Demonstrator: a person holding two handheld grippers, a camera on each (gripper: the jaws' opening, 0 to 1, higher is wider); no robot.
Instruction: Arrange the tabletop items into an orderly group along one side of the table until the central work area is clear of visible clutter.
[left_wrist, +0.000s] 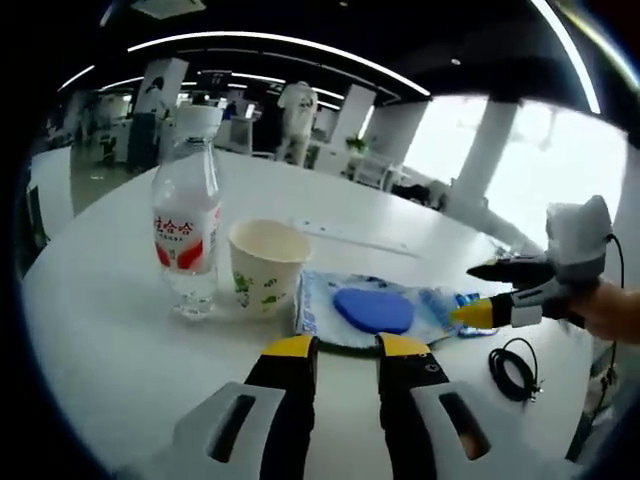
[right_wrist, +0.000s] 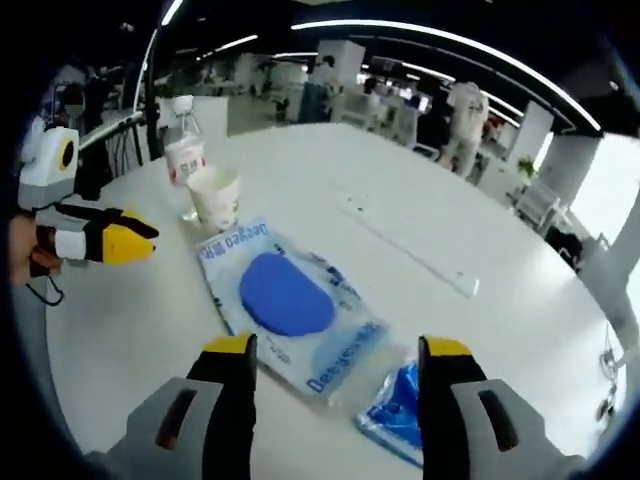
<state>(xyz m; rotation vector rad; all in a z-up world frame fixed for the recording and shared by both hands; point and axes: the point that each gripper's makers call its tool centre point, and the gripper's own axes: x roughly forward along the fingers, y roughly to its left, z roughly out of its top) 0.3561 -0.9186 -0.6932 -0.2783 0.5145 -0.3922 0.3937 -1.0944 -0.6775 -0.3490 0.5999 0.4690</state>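
Note:
On the white round table (left_wrist: 110, 340) a clear water bottle (left_wrist: 187, 225) with a red-and-white label stands beside a paper cup (left_wrist: 266, 265). Right of them lies a flat blue wipes pack (left_wrist: 372, 310) with a blue oval lid. My left gripper (left_wrist: 346, 346) hovers just short of the pack, its jaws narrowly open and holding nothing. My right gripper (left_wrist: 465, 293) comes in from the right. In the right gripper view, my right gripper (right_wrist: 338, 348) is wide open over the wipes pack (right_wrist: 290, 300). A small blue packet (right_wrist: 398, 405) lies by its right jaw. The left gripper (right_wrist: 140, 238) is at the left.
A coiled black cable (left_wrist: 515, 368) lies at the table's right side. A long pale strip (right_wrist: 410, 245) lies flat further across the table (right_wrist: 480, 190). The bottle (right_wrist: 184, 152) and cup (right_wrist: 215, 197) stand near the far-left edge. People and desks fill the room behind.

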